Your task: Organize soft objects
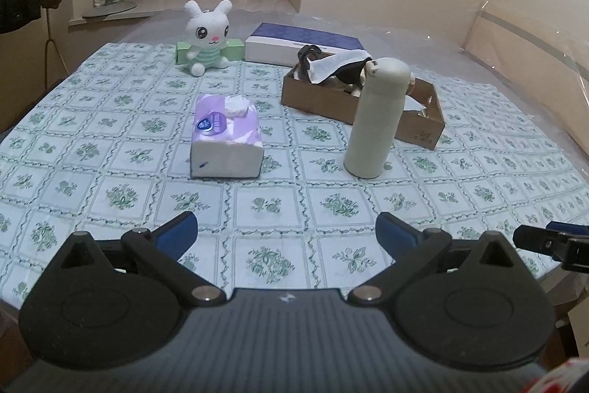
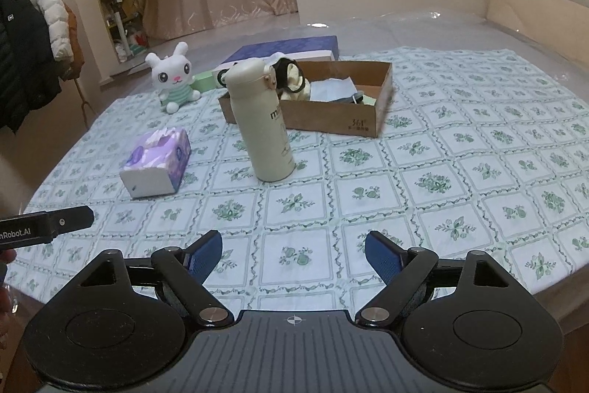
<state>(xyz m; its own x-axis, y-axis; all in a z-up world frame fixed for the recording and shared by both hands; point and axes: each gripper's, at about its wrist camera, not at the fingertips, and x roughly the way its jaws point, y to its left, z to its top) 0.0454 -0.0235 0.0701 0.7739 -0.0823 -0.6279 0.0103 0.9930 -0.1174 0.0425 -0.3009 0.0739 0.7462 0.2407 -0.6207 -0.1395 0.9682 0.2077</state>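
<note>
Grippers, left gripper (image 1: 287, 231) and right gripper (image 2: 294, 251), I am holding wide open and empty, lining up the plush rabbit (image 1: 207, 37), upper left, for the cardboard box (image 1: 353, 102).

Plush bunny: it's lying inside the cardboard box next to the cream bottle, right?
Not inside. The plush bunny sits upright on the tablecloth, outside the cardboard box and well apart from the cream bottle. The left wrist view shows it.
</note>
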